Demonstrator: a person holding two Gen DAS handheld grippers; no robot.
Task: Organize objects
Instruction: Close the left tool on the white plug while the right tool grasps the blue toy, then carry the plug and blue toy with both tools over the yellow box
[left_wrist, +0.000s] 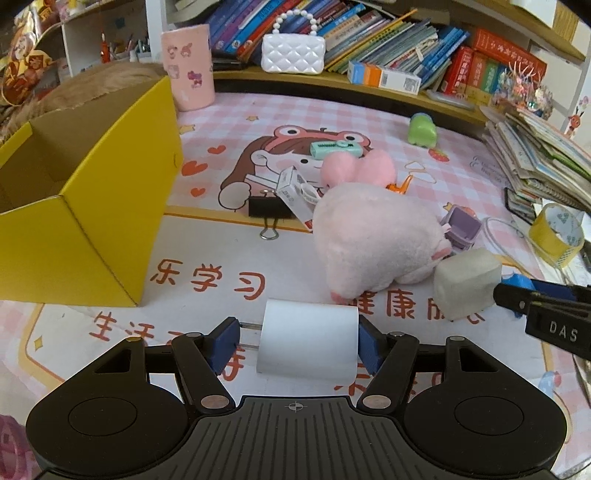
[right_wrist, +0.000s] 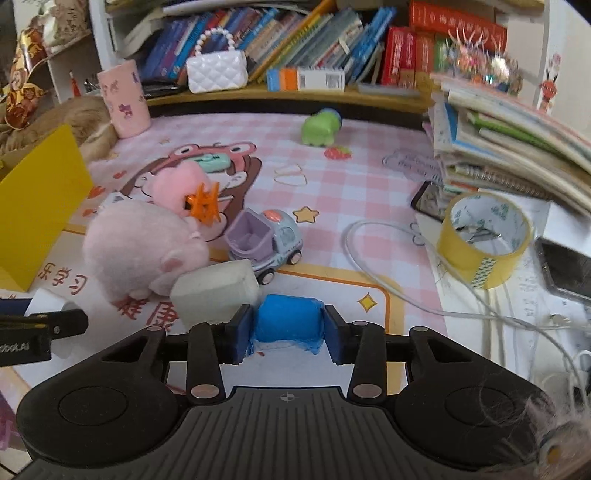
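We saw the left gripper (left_wrist: 297, 341) holding a white paper roll (left_wrist: 308, 341) crosswise between its blue pads (left_wrist: 369, 347). The right-hand pad lay against the roll's end, while on the other side a gap with two bare rods showed between pad and roll, so we could not tell whether that pad pressed on it. The roll hung over the printed pink desk mat (left_wrist: 229, 122), near its front edge.

The right gripper (right_wrist: 289, 330) had its fingers pinched on a blue block (right_wrist: 288, 319), both pads (right_wrist: 242, 334) tight against its sides, a torn blue film trailing beneath. No earlier picture was there to compare.

Just beside that block sat a pale foam cube (right_wrist: 214, 295), touching a pink plush animal (right_wrist: 136, 247). Behind the plush lay a pink fluffy ball (right_wrist: 173, 188) with an orange claw clip (right_wrist: 205, 203), and a small lilac toy truck (right_wrist: 264, 242) stood near the cube.

A yellow cardboard box (left_wrist: 92, 206) stood open at the mat's left side. A black binder clip (left_wrist: 267, 212) and a small white carton (left_wrist: 291, 192) lay between box and plush. A green frog toy (right_wrist: 319, 127) sat near the back edge, a roll of yellow tape (right_wrist: 484, 240) off the right edge.
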